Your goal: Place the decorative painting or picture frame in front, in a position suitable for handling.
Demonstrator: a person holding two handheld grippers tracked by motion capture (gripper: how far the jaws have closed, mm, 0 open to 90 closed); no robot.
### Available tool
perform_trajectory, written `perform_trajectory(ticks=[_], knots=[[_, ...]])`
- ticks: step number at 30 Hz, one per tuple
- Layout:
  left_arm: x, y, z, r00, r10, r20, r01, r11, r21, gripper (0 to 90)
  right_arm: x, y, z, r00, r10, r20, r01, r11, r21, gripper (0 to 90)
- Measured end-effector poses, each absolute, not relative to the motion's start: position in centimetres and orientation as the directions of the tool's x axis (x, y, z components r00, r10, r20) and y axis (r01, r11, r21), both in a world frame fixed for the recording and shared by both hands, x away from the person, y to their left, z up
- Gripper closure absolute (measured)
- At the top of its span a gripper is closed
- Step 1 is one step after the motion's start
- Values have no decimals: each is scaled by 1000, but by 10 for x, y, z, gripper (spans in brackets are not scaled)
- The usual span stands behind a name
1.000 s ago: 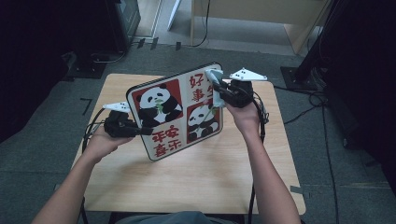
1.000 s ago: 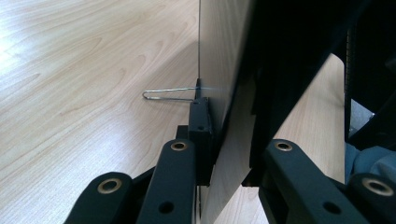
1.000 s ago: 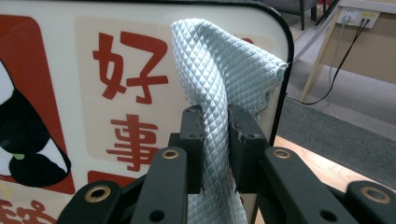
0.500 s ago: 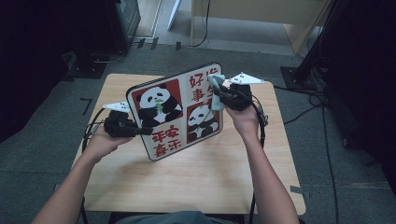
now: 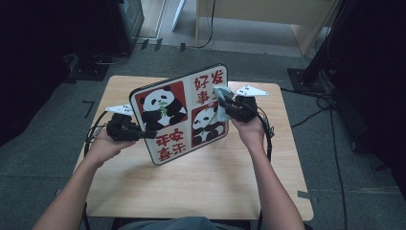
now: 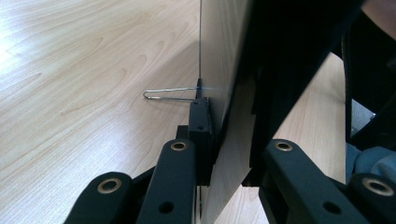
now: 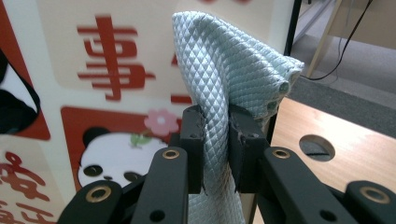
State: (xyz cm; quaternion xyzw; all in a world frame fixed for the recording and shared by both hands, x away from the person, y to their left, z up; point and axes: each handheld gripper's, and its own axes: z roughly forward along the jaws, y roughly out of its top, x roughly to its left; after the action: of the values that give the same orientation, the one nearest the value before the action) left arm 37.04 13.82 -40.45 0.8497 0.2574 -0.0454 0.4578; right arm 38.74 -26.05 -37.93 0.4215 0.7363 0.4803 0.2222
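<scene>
The board (image 5: 184,115) is cream with a black rim, red squares holding black-and-white pandas, and red characters. The cloth (image 7: 233,79) is pale blue with a quilted diamond weave. The table (image 5: 201,182) is light wood grain. Both grippers' jaws are black with brass-coloured rivets.

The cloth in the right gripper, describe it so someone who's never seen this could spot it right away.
Start at the wooden table, then the panda board held tilted above it. At the board's right edge the right gripper pinches a folded cloth against the printed face: pale blue-green with a quilted diamond weave, the one soft thing there.
</scene>
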Motion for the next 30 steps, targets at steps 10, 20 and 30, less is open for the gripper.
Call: perform_trajectory(ticks=[10, 20, 30], knots=[[370, 138, -405, 863, 397, -313, 480, -448, 755, 805, 382, -265, -404, -538, 838, 92, 450, 193, 872, 777], [369, 138, -405, 861, 399, -315, 482, -445, 755, 805, 377, -267, -431, -533, 840, 105, 494, 207, 845, 775], [369, 137, -405, 862, 398, -314, 481, -446, 755, 804, 374, -271, -450, -529, 841, 116, 515, 210, 831, 774]])
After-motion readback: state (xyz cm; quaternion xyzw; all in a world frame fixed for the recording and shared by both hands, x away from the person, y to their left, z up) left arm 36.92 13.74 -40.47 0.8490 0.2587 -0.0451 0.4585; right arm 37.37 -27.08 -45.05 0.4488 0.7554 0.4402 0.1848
